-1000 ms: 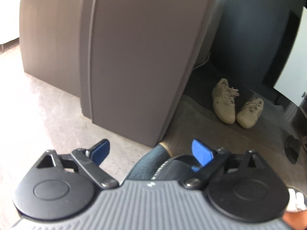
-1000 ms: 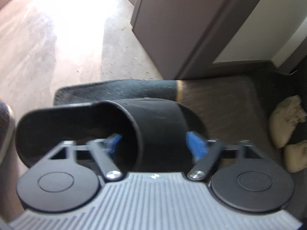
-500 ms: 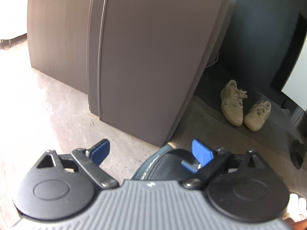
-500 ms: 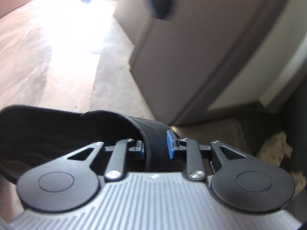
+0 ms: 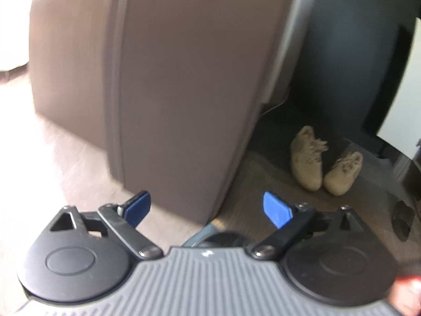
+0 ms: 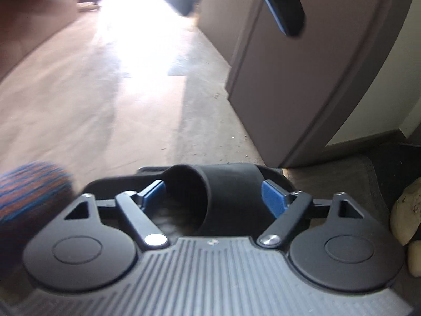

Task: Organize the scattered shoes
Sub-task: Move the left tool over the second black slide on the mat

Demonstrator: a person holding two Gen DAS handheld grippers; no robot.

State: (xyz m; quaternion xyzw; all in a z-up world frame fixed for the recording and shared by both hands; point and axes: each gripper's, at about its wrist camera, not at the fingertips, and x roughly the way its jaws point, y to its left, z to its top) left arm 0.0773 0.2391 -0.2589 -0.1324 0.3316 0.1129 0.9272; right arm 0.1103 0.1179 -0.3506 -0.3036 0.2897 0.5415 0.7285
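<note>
The right gripper (image 6: pixel 213 197) is seen with its jaws spread wide to either side of a black slide sandal (image 6: pixel 223 181), whose strap stands between the blue pads (image 6: pixel 273 200); whether the pads touch the strap cannot be told, though a gap seems to show at each side. The sandal is placed at the front edge of a dark doormat (image 6: pixel 339 176), just beside the foot of a brown door (image 6: pixel 302 84). At the far right edge, parts of beige sneakers (image 6: pixel 405 213) are seen on the mat. A blurred blue-and-orange striped form (image 6: pixel 29 192) is seen at the left. The left gripper (image 5: pixel 208 208) is held wide open with nothing between its fingers, above the floor near the door's lower corner (image 5: pixel 184 105). Beyond it, the pair of beige sneakers (image 5: pixel 323 163) is set side by side on the mat, toes toward the camera, and a dark rounded shape, blurred, is partly hidden below the gripper.
</note>
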